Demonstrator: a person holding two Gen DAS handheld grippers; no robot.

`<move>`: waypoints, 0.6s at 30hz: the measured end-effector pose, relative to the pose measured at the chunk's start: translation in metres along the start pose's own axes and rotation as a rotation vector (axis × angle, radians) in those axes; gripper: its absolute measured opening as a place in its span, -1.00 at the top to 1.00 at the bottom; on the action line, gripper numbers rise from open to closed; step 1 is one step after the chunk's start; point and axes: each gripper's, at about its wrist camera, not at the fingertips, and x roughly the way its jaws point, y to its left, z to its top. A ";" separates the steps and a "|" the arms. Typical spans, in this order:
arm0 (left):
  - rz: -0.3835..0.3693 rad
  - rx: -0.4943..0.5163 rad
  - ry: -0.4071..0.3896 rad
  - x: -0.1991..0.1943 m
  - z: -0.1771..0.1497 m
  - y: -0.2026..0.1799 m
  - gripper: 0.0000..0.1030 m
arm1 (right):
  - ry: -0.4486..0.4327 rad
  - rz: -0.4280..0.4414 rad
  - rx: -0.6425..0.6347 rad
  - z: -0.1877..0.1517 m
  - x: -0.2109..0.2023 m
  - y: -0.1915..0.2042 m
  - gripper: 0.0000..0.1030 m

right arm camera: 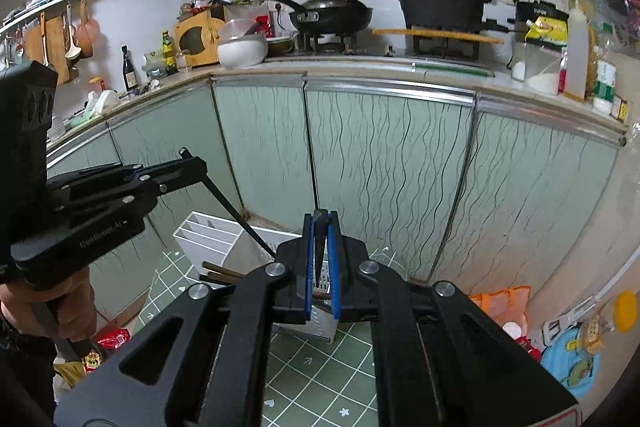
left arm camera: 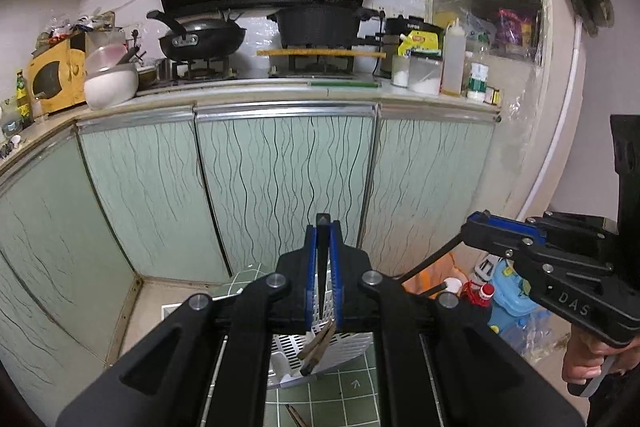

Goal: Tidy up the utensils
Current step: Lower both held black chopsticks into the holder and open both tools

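My left gripper (left arm camera: 322, 227) is shut on a thin black chopstick (left arm camera: 322, 267) that points down toward the white slotted utensil holder (left arm camera: 344, 345). In the right wrist view that chopstick (right arm camera: 236, 215) slants from the left gripper (right arm camera: 192, 157) into the holder (right arm camera: 216, 239). My right gripper (right arm camera: 321, 223) is shut on another black chopstick (right arm camera: 320, 255); in the left wrist view it (left arm camera: 474, 227) holds that chopstick (left arm camera: 432, 261) slanting down. Brown chopsticks (left arm camera: 318, 345) lie in the holder. One brown chopstick (left arm camera: 296, 415) lies on the green mat (left arm camera: 340, 399).
Pale green cabinet doors (left arm camera: 280, 187) stand right behind the holder. The counter above carries a wok (left arm camera: 200, 39), a black pot (left arm camera: 320, 23) and jars. Bags and bottles (left arm camera: 508, 299) sit on the floor at the right.
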 end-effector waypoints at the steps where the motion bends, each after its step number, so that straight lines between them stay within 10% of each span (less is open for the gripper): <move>1: 0.000 0.002 0.006 0.005 -0.002 0.000 0.85 | 0.005 -0.002 0.002 -0.001 0.005 -0.001 0.88; 18: 0.008 -0.015 0.081 0.047 -0.036 0.006 0.85 | 0.054 0.002 0.030 -0.026 0.047 -0.011 0.88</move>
